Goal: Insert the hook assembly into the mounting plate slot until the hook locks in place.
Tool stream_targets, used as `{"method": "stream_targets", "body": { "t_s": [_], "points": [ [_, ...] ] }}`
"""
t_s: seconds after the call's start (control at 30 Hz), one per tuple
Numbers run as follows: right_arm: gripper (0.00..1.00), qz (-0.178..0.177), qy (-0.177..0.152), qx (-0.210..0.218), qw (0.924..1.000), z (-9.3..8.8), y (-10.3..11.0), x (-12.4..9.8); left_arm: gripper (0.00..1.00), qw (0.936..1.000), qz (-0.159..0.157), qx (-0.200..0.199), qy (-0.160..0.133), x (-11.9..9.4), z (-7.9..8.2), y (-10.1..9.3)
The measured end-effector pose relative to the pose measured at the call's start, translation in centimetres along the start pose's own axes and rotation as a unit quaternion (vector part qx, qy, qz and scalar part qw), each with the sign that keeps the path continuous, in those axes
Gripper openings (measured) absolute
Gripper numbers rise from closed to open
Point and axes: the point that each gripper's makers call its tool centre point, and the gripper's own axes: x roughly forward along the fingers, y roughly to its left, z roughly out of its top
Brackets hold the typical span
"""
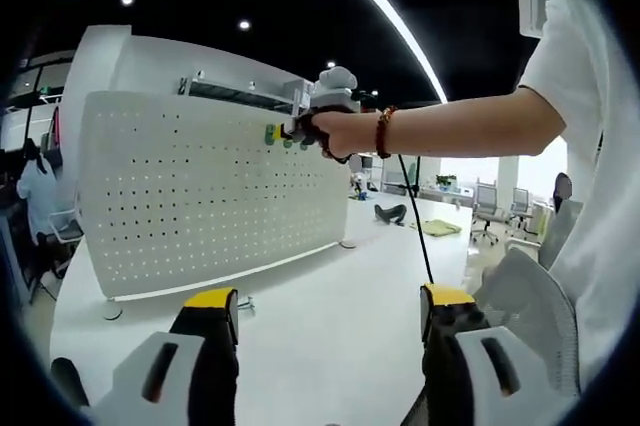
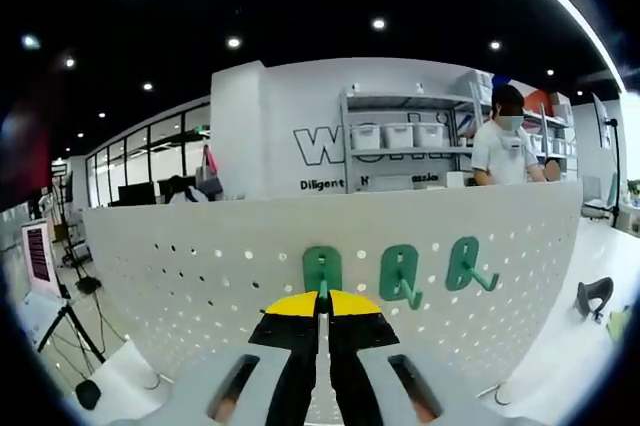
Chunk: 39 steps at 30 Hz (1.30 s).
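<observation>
My right claw [image 2: 322,318] is closing on the green hook [image 2: 321,271] at the white pegboard [image 2: 200,266] — two more green hooks [image 2: 400,274] are hanging just beside it. My left claw [image 1: 330,308] is hovering open over the white counter [image 1: 330,286], holding nothing — well apart from the board.

Three green hooks [image 2: 400,275] seated in upright white pegboard [image 2: 200,266].
</observation>
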Motion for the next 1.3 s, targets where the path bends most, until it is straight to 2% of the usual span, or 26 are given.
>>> {"method": "stream_targets", "body": {
  "t_s": [0.1,0.2,0.33,0.43,0.5,0.53,0.6,0.73,0.83,0.87,0.97,1.0,1.1,1.23,1.3],
  "points": [
    [0.01,-0.009,0.005,-0.034,0.9994,-0.2,0.0,-0.1,0.76,1.0,-0.001,0.002,-0.001,0.0,0.1,0.0],
    [0.01,-0.003,0.003,-0.023,0.9997,-0.3,0.2,0.2,0.75,1.0,0.0,0.001,-0.002,0.0,0.1,0.0],
    [0.02,0.001,0.002,-0.044,0.999,-0.3,0.2,0.1,0.75,0.9999,-0.004,-0.005,-0.01,0.0,0.5,-0.3],
    [0.02,0.006,0.005,-0.039,0.9992,-0.3,0.3,0.1,0.75,0.9999,0.0,-0.003,-0.016,0.0,0.8,-0.2],
    [0.02,0.01,0.004,-0.031,0.9995,-0.3,0.2,0.1,0.73,0.9994,0.004,-0.001,-0.036,-0.1,1.6,-0.2],
    [0.02,0.011,0.003,-0.033,0.9994,-0.4,0.1,0.0,0.73,0.9982,0.003,-0.015,-0.057,-0.2,2.3,-0.4],
    [0.02,0.013,0.003,-0.032,0.9994,-0.3,0.0,-0.2,0.72,0.9959,-0.006,-0.037,-0.082,-0.4,3.2,-0.7],
    [0.02,0.018,0.001,-0.027,0.9995,-0.5,0.0,-0.6,0.68,0.996,0.001,-0.041,-0.08,-0.8,3.3,-0.7],
    [0.01,0.024,0.001,-0.029,0.9993,-0.7,0.1,-1.0,0.67,0.994,-0.005,-0.06,-0.092,-1.0,3.6,-1.2],
    [0.01,0.026,0.001,-0.029,0.9993,-0.8,0.1,-1.2,0.66,0.9903,-0.017,-0.069,-0.119,-1.2,4.5,-1.8],
    [0.01,0.027,0.0,-0.026,0.9993,-1.0,-0.1,-1.7,0.7,0.9814,-0.017,-0.088,-0.17,-1.9,6.3,-2.2],
    [0.01,0.026,-0.001,-0.025,0.9993,-1.0,-0.3,-1.9,0.7,0.9797,-0.012,-0.089,-0.179,-2.1,6.6,-2.1],
    [0.01,0.024,-0.005,-0.01,0.9997,-1.2,-1.0,-2.6,0.7,0.9787,-0.007,-0.078,-0.19,-2.4,7.3,-2.4],
    [0.0,0.023,-0.006,-0.007,0.9997,-1.6,-1.6,-3.5,0.79,0.9798,-0.011,-0.071,-0.187,-2.4,7.6,-3.0],
    [0.0,0.023,-0.008,-0.004,0.9997,-1.7,-1.8,-4.0,0.78,0.9825,-0.006,-0.044,-0.181,-2.4,7.5,-3.2]
  ]
}}
